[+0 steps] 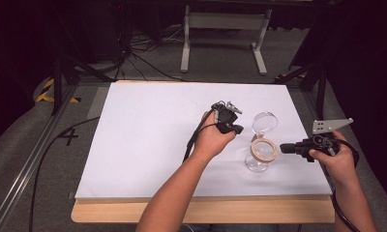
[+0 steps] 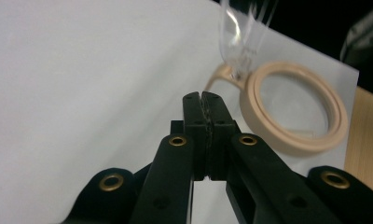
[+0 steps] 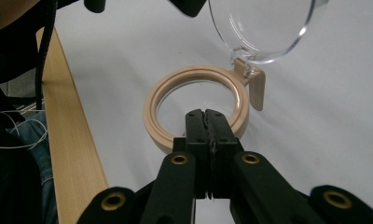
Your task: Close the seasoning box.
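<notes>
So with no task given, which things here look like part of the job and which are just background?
Probably the job:
clear container with tan ring rim, hinged clear lid standing open
left gripper, jaws together
right gripper, jaws together, near the rim

Background:
white board
wooden table edge
white frame and cables on the floor

A beige-rimmed jar (image 1: 263,151) with a clear lid (image 1: 264,122) stands on a white table (image 1: 143,145).
</notes>
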The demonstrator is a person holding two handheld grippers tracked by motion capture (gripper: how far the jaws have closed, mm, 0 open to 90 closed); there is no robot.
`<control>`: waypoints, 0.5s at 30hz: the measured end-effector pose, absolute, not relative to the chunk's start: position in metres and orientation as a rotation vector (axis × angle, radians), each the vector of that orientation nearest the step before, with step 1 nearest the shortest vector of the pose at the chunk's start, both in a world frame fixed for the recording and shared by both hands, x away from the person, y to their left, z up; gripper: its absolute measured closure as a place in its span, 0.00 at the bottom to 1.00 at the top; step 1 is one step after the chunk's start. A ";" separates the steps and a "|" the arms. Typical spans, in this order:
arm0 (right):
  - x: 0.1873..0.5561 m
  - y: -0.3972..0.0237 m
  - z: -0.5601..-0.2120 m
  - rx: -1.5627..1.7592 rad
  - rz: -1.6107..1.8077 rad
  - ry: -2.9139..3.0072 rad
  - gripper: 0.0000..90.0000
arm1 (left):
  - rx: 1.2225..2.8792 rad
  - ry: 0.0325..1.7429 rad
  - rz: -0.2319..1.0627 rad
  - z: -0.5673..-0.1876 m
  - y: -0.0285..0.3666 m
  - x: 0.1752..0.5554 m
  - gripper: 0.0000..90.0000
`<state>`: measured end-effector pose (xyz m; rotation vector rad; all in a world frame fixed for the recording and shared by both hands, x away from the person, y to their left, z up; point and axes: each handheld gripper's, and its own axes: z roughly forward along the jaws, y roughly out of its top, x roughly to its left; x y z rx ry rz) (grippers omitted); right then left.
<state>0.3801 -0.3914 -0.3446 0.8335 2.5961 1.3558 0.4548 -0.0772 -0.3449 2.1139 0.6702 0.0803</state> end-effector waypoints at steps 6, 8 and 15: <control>0.381 -0.386 -0.347 0.888 1.383 2.584 1.00 | 2.081 0.655 0.126 -0.333 -0.082 0.469 0.99; 0.381 -0.383 -0.348 0.897 1.376 2.576 1.00 | 2.067 0.647 0.134 -0.329 -0.085 0.472 0.99; 0.380 -0.375 -0.347 0.898 1.396 2.565 1.00 | 2.028 0.648 0.124 -0.325 -0.091 0.474 0.98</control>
